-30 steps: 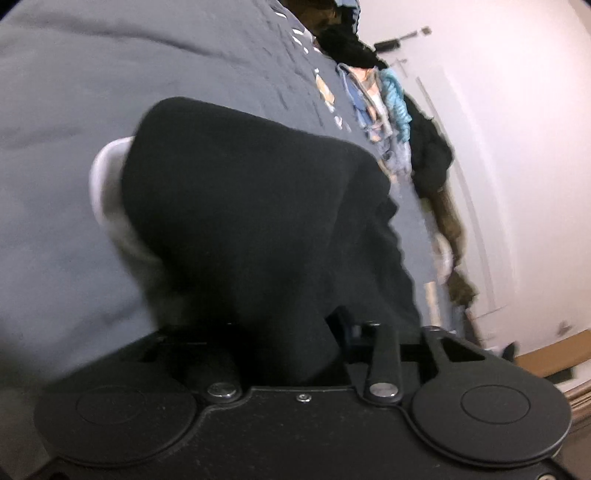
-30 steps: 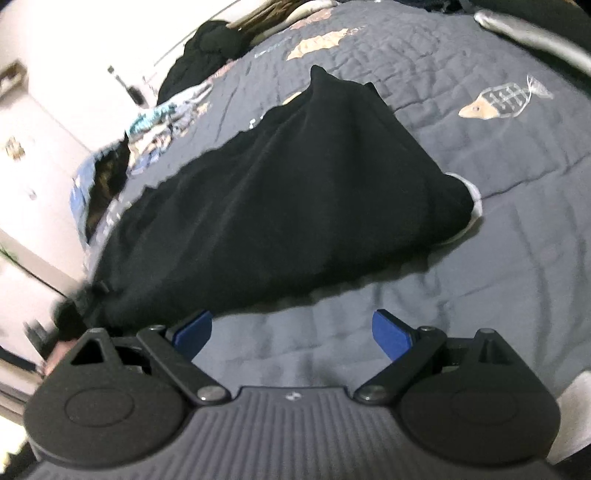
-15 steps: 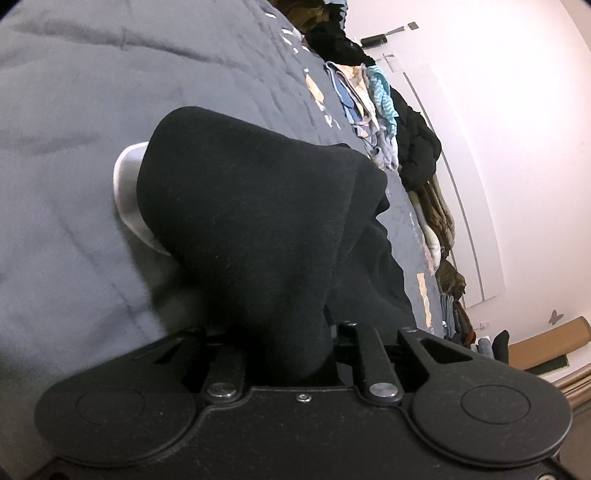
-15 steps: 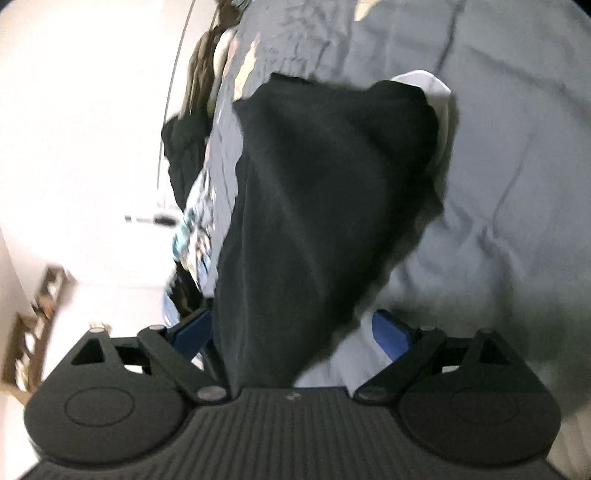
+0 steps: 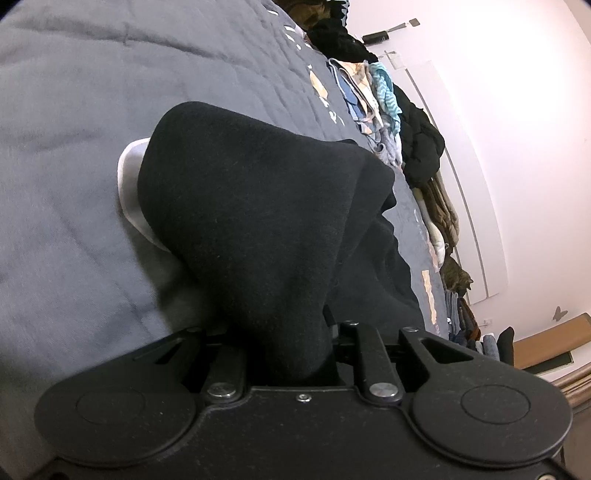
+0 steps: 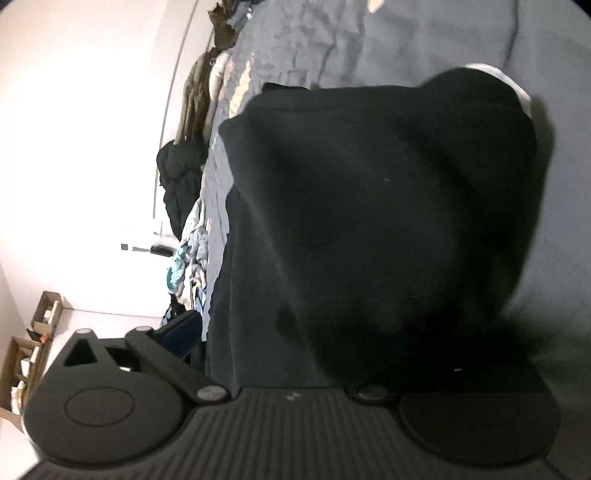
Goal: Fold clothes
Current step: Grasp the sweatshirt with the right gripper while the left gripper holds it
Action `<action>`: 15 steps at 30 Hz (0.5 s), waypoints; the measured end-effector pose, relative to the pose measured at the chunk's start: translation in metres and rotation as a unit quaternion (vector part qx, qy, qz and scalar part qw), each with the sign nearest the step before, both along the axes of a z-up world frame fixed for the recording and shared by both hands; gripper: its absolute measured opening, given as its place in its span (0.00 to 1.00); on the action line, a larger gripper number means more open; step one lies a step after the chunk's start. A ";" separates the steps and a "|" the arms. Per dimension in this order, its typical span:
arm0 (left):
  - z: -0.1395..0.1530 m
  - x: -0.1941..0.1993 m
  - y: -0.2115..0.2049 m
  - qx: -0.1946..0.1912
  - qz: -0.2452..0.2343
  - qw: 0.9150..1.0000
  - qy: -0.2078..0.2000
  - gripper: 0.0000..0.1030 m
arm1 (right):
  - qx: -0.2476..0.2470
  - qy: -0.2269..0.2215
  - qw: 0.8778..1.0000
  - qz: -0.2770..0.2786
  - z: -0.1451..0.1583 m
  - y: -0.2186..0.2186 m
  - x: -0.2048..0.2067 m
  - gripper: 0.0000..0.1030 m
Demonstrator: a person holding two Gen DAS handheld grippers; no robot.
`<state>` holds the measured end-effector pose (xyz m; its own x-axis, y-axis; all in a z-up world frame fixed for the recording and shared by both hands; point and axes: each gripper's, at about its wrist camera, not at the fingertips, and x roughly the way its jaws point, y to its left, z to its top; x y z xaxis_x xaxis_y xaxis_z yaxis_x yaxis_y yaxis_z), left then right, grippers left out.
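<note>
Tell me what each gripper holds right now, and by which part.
Left gripper: shut on a bunched fold of the black garment. Right gripper: the garment covers its fingers, so a hold cannot be told.

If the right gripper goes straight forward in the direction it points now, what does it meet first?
The black garment: it fills the view directly ahead of the right gripper and already reaches between its fingers. The grey quilt lies behind.

A black fleece garment [image 5: 258, 221] rises in a bunched fold directly ahead of the left gripper [image 5: 295, 354], its white inner edge [image 5: 129, 192] showing at the far left, above a grey quilt.
</note>
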<state>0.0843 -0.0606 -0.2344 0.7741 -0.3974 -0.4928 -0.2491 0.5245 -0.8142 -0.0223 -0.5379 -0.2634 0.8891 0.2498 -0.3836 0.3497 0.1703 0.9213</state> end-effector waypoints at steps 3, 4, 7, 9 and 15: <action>0.000 0.000 0.000 0.003 -0.002 1.000 0.000 0.18 | 0.005 -0.047 0.999 -0.019 0.017 0.002 -0.002 1.00; 0.000 0.000 0.000 0.004 -0.003 1.000 0.001 0.18 | 0.004 -0.041 0.999 -0.019 0.015 0.002 0.001 1.00; 0.001 0.001 -0.001 0.008 -0.005 1.000 0.001 0.18 | 0.000 -0.021 1.000 -0.020 0.008 0.002 0.010 1.00; 0.001 0.001 -0.001 0.011 -0.006 1.000 0.001 0.18 | -0.003 -0.009 1.000 -0.020 0.003 0.001 0.016 0.98; 0.007 -0.001 -0.004 0.024 -0.005 1.000 0.008 0.17 | -0.028 0.063 0.997 -0.033 0.004 0.006 0.017 0.33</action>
